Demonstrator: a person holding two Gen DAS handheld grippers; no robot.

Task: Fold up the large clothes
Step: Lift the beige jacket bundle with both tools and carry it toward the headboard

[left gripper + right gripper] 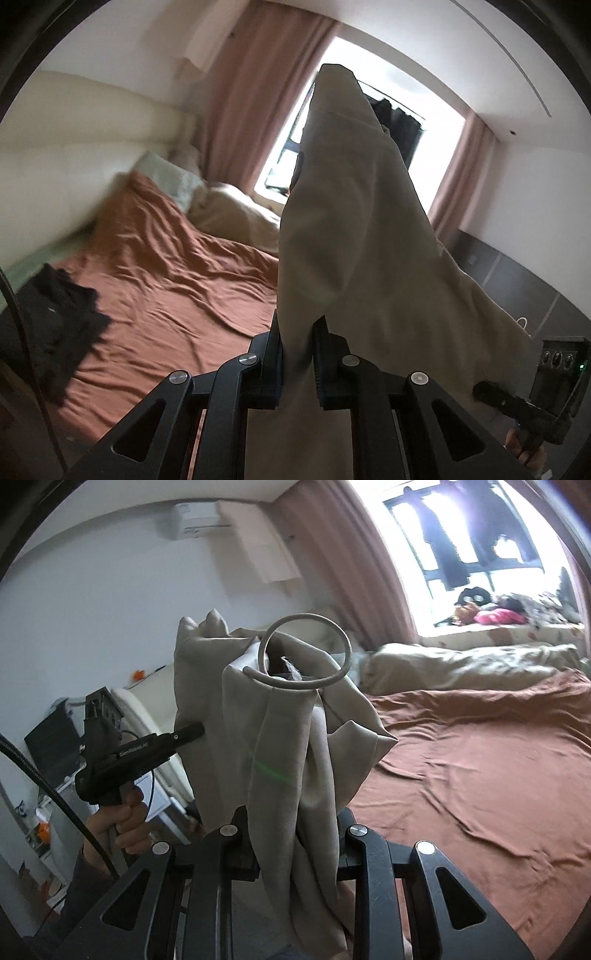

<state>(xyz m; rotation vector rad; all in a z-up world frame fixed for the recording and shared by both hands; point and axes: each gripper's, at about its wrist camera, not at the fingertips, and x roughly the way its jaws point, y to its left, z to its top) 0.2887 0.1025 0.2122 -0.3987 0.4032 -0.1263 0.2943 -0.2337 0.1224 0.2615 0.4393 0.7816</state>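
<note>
Where black fingers [297,354] pinch, smooth beige garment [351,221], softly creased.

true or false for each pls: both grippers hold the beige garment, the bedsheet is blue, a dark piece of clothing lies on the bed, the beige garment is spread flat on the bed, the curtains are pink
1. Both grippers hold the beige garment. True: the left gripper and the right gripper are each shut on the beige garment.
2. The bedsheet is blue. False: the bedsheet is rust orange.
3. A dark piece of clothing lies on the bed. True: a black garment lies near the bed's edge in the left wrist view.
4. The beige garment is spread flat on the bed. False: it is lifted off the bed, bunched between the two grippers.
5. The curtains are pink. True: the curtains beside the window are dusty pink.
</note>
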